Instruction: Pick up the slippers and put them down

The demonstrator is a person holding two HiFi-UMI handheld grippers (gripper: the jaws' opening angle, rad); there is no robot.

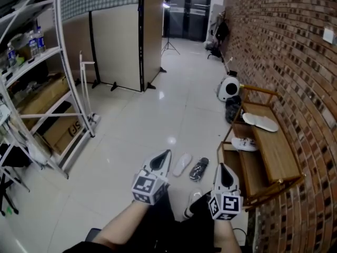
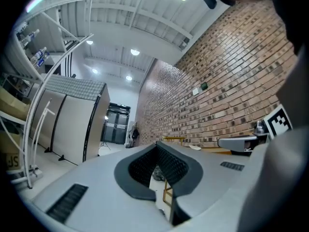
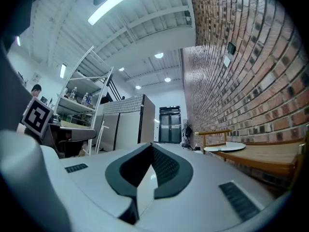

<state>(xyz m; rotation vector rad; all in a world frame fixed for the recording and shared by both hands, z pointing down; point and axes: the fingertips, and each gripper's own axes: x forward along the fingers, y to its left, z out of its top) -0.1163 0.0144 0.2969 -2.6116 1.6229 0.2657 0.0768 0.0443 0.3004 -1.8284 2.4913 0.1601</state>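
In the head view a white slipper (image 1: 182,164) and a dark slipper (image 1: 199,169) lie side by side on the glossy floor tiles. My left gripper (image 1: 167,154) hangs just left of the white one, pointing forward, jaws shut and empty. My right gripper (image 1: 222,166) is to the right of the dark slipper, also shut with nothing in it. In the left gripper view the pads (image 2: 169,163) meet at the tip. The right gripper view shows its pads (image 3: 166,167) closed too. Another white slipper (image 1: 260,122) rests on top of the wooden rack (image 1: 281,157).
A white sneaker (image 1: 244,144) sits on the rack's lower shelf along the brick wall. Dark shoes (image 1: 233,108) and a round white appliance (image 1: 228,88) stand beyond it. A white metal shelf unit (image 1: 58,104) with boxes fills the left. A folding partition (image 1: 118,46) stands further back.
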